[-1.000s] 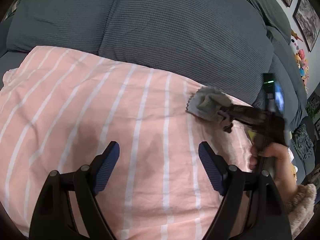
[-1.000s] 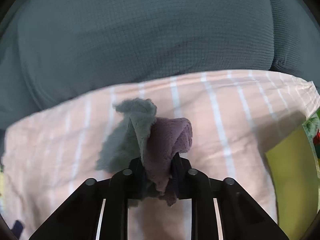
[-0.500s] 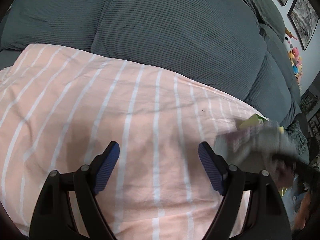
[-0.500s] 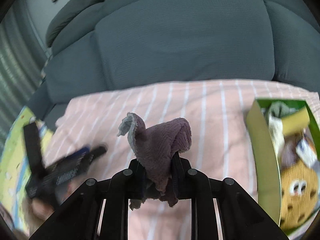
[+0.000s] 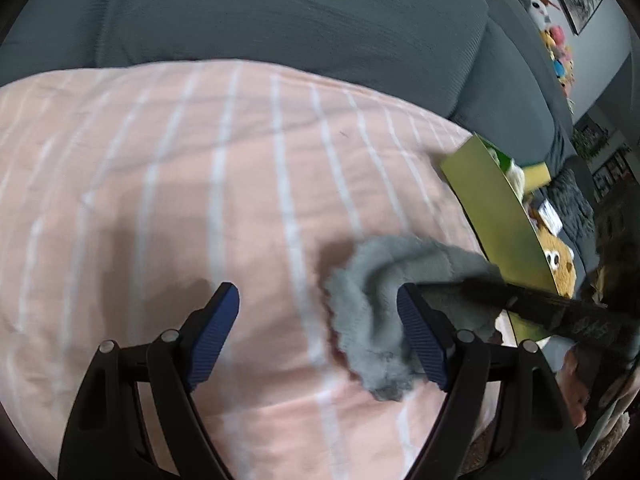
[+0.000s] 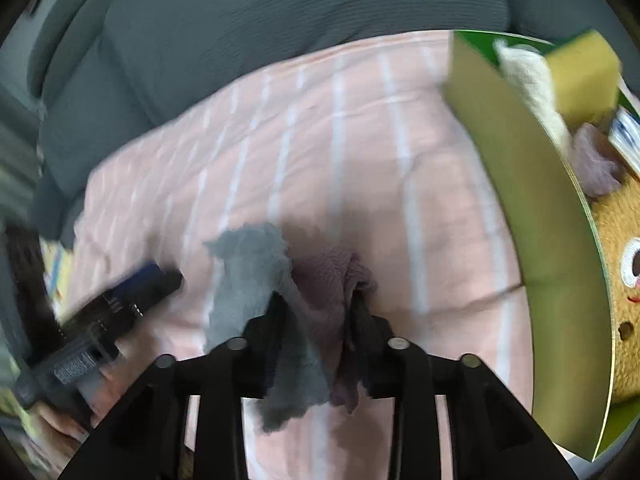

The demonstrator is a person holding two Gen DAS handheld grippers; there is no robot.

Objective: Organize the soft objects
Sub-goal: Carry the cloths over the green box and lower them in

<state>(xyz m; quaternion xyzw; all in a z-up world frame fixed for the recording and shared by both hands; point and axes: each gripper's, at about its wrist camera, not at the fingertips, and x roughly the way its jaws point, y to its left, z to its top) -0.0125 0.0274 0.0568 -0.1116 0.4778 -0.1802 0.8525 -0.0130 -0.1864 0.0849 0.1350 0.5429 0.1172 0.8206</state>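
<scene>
The right gripper (image 6: 316, 304) is clamped tight on a bunched cloth (image 6: 256, 280), grey on one face and dull purple on the other. The fabric is squeezed between the two black fingers and spills out above and below them. In the right wrist view the cloth sits at about 6 o'clock, low over the pink striped sheet (image 6: 360, 152) that covers the couch seat; whether its lower folds touch the sheet I cannot tell.

In the left wrist view the same cloth (image 5: 376, 300) appears as a fluffy grey wad at roughly 4 o'clock, right against the inner face of the left gripper's right-hand blue pad, with the right gripper's dark body (image 5: 540, 304) reaching in from 3 o'clock. The left gripper (image 5: 318, 328) stands wide open with nothing between its pads, poised above the sheet. From the right wrist camera it shows as a blurred black and blue shape (image 6: 120, 300) at 8 o'clock, apart from the cloth.

A green box (image 6: 540, 208) stands on the sheet at 3 o'clock in the right wrist view, near the cloth but not touching it. Inside it lie a yellow sponge (image 6: 580, 76), a cream towel (image 6: 528, 76), a small purple cloth (image 6: 596, 168) and an orange plush toy (image 6: 616, 280) with a big eye. Dark grey couch cushions (image 5: 280, 12) rise behind the sheet at 12 o'clock.
</scene>
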